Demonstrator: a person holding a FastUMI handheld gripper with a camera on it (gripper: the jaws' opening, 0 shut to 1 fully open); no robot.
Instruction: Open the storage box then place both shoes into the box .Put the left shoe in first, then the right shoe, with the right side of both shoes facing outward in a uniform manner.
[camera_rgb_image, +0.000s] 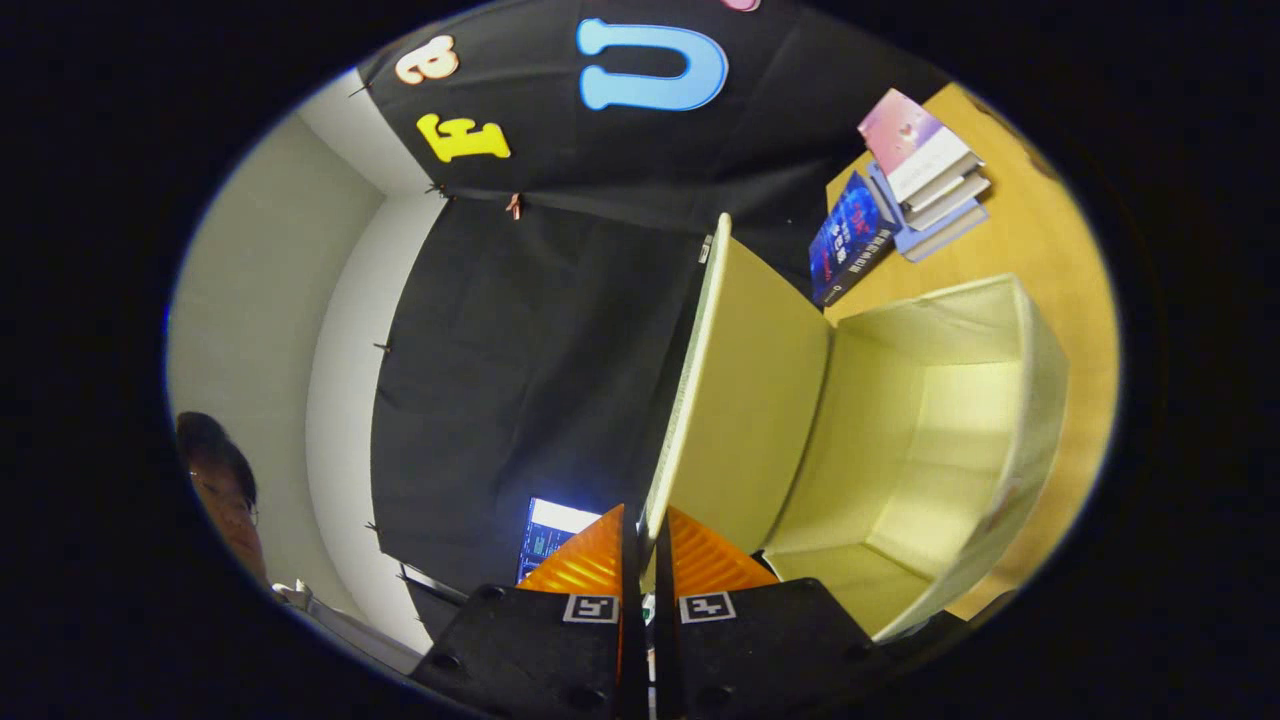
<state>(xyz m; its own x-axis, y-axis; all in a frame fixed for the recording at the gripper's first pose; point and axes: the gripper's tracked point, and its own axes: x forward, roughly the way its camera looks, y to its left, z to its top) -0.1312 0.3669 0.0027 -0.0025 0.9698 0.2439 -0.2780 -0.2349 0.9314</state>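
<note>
The storage box (1040, 400) is pale cream and stands on the wooden table, its inside in shadow with nothing showing in it. Its lid (750, 380) is swung up and stands nearly on edge, hinged along the box's rim. My gripper (646, 518) is shut on the lid's free edge, one finger on each face of the thin panel, so the lid runs straight ahead from between the fingertips.
A stack of books (925, 165) and a blue book (850, 240) leaning against it lie on the wooden table (1050, 260) beyond the box. A person (225, 490) stands to the side near a lit screen (550, 530).
</note>
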